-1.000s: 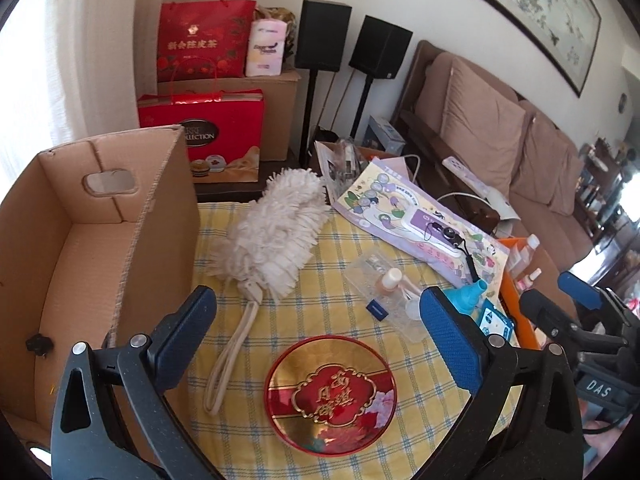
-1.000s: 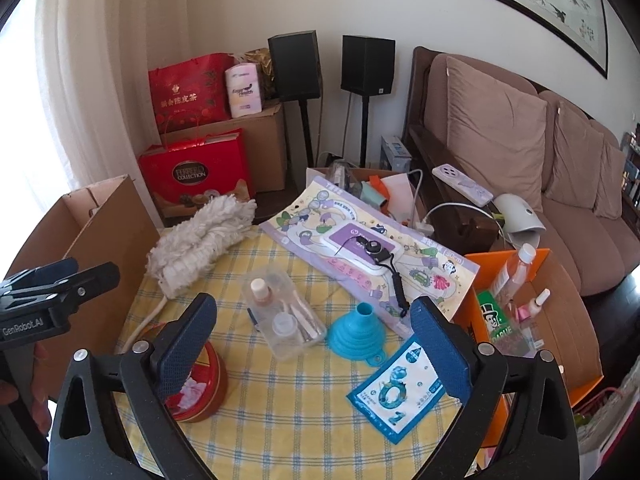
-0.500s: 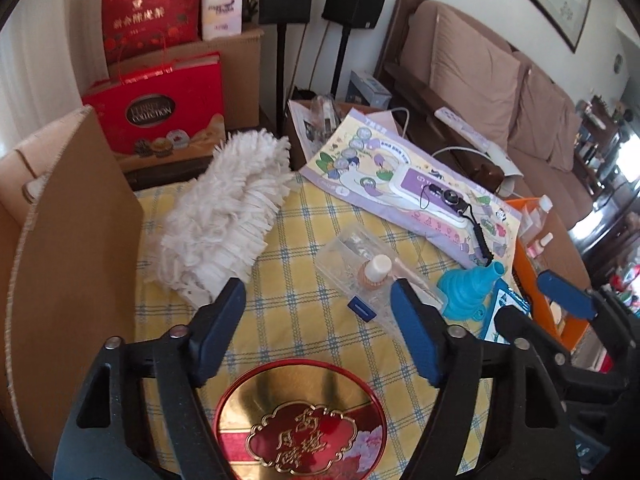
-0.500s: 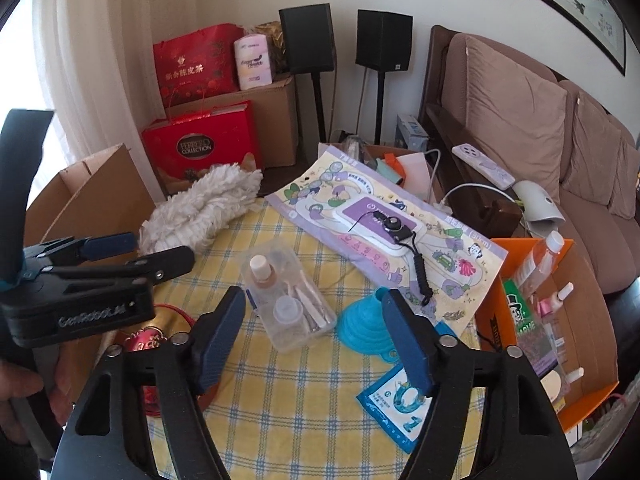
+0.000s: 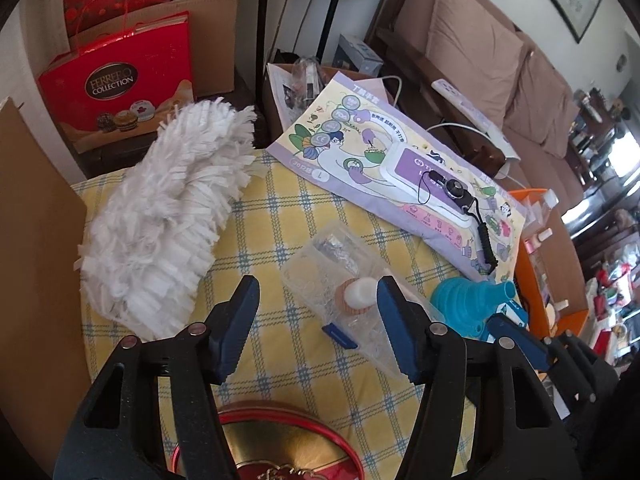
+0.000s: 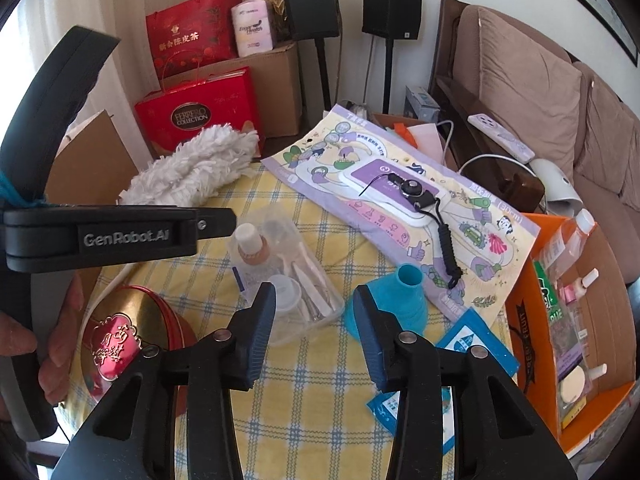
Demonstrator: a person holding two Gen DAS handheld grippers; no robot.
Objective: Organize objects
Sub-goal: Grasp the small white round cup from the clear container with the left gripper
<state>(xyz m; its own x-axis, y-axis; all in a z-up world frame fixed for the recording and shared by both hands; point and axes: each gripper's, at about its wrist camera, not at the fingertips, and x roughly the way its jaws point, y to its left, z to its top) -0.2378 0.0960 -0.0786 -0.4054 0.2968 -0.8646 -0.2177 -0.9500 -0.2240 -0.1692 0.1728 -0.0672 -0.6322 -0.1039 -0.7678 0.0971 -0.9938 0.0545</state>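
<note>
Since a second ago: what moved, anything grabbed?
Both claws came down toward the table and their jaws have been closing, on nothing yet. The left claw now frames the clear pouch; the right claw hangs between that pouch and the blue funnel. Duster, red tin and the rest lie unmoved.

The surface wears a yellow cloth checked with pale blue and white lines. A white shaggy duster lies on it beside a clear plastic pouch, a turquoise funnel and a lilac wipes pack printed with cartoon figures. The round tin is gold with red lettering. The box at the edge is orange. Both grippers have dark blue pads on black frames.
</note>
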